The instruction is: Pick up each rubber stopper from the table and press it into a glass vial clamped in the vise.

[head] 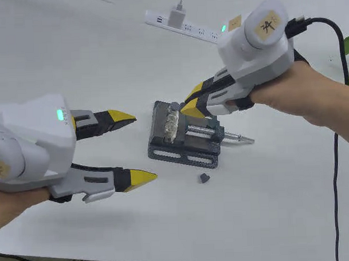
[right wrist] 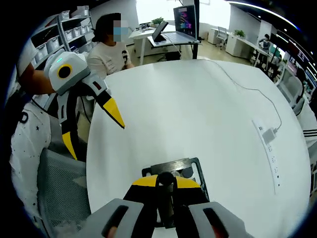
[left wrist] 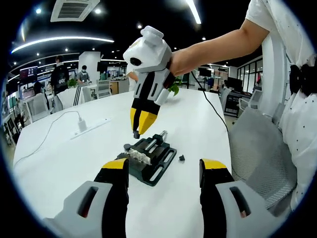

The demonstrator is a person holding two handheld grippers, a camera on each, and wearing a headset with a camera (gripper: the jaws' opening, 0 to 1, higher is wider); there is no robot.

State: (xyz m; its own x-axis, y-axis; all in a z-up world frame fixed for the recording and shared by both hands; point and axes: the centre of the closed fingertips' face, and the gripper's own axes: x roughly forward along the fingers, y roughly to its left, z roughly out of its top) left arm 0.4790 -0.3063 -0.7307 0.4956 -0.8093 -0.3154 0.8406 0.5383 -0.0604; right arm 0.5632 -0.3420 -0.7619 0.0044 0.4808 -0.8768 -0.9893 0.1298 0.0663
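The right tool [head: 185, 107] pinches a rubber stopper [head: 175, 106] at its tips, with the vise [head: 185, 150] and glass vials [head: 171, 125] directly below. The left tool [head: 145, 147] is spread, with the vise just ahead of it.

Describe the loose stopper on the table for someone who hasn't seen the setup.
Find the black metal vise on the white table. Just off its near edge lies a small dark grey rubber stopper. Unlike the held stopper in the right gripper, it sits alone on bare tabletop.
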